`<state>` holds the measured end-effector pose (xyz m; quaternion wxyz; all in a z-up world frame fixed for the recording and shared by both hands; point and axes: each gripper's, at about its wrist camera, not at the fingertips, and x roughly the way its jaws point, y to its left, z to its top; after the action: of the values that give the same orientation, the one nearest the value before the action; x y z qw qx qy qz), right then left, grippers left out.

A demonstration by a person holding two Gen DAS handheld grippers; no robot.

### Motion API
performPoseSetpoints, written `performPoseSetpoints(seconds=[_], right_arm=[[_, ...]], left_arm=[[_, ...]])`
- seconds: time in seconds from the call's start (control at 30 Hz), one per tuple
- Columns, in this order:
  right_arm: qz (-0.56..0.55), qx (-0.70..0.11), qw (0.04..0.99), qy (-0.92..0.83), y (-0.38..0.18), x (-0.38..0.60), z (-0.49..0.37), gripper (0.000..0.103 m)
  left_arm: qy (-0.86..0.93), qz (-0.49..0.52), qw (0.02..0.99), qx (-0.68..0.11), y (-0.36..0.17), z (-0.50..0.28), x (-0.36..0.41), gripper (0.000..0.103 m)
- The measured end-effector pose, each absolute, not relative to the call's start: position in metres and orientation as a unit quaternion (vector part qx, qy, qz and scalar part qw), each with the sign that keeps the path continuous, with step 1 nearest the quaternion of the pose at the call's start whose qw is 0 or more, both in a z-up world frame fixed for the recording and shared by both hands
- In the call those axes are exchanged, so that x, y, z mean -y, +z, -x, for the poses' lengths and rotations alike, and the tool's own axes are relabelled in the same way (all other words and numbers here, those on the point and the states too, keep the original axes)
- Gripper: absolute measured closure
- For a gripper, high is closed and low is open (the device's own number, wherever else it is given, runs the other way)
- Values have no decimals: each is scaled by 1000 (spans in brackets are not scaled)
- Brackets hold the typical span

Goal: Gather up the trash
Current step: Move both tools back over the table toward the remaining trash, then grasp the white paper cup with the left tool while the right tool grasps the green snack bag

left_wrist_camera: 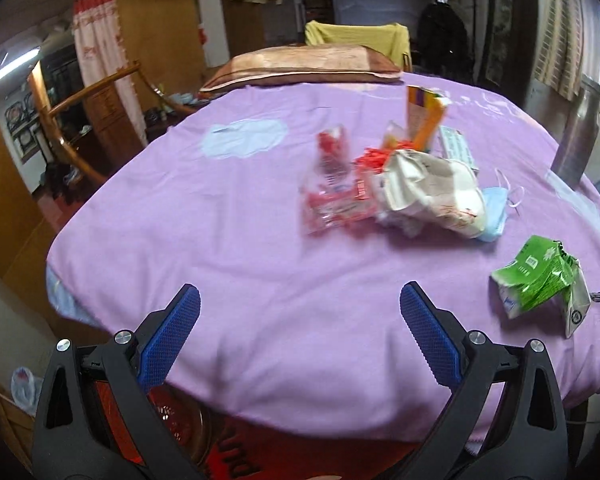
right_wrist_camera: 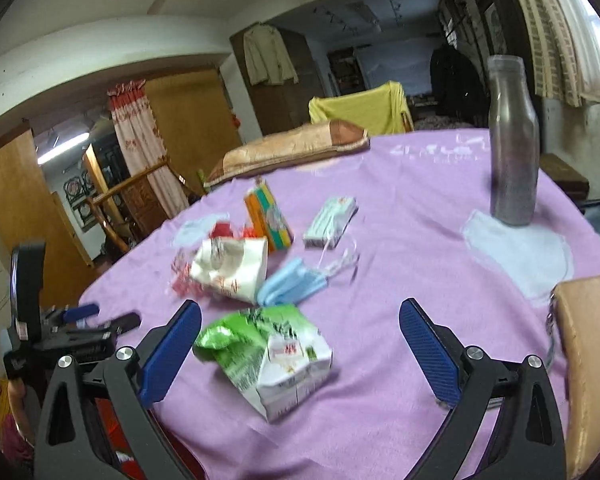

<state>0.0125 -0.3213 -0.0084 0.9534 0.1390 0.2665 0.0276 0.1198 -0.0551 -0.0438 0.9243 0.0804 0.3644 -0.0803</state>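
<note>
The right gripper [right_wrist_camera: 300, 344] hangs over the near edge of the table [right_wrist_camera: 400, 420], jaws spread wide and holding nothing; the crushed green carton [right_wrist_camera: 268, 356] lies on the purple cloth [right_wrist_camera: 404, 240] between the fingers, closer to the left one, touching neither. The left gripper [left_wrist_camera: 300, 336] is likewise released and empty, above bare cloth at the near edge, with the carton [left_wrist_camera: 540, 280] off to its right. Just beyond the carton a blue mask [right_wrist_camera: 292, 286] lies against a crumpled white bag [right_wrist_camera: 232, 268], with red wrappers [left_wrist_camera: 332, 196] at the bag's left. Behind these, toward the table's middle, stand an orange box [right_wrist_camera: 268, 216] and a pack of masks [right_wrist_camera: 332, 222]. A dark bottle [right_wrist_camera: 514, 144] stands upright near the right edge. A pillow [right_wrist_camera: 292, 150] lies along the far edge.
</note>
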Motion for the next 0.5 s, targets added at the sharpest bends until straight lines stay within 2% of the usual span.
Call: performPoseSetpoints(seconds=[0.5], right_arm=[[-67,-363,929,41,-47,275,-39,6]], left_arm=[[-76,-65,916,-388,-61,-131,46,7]])
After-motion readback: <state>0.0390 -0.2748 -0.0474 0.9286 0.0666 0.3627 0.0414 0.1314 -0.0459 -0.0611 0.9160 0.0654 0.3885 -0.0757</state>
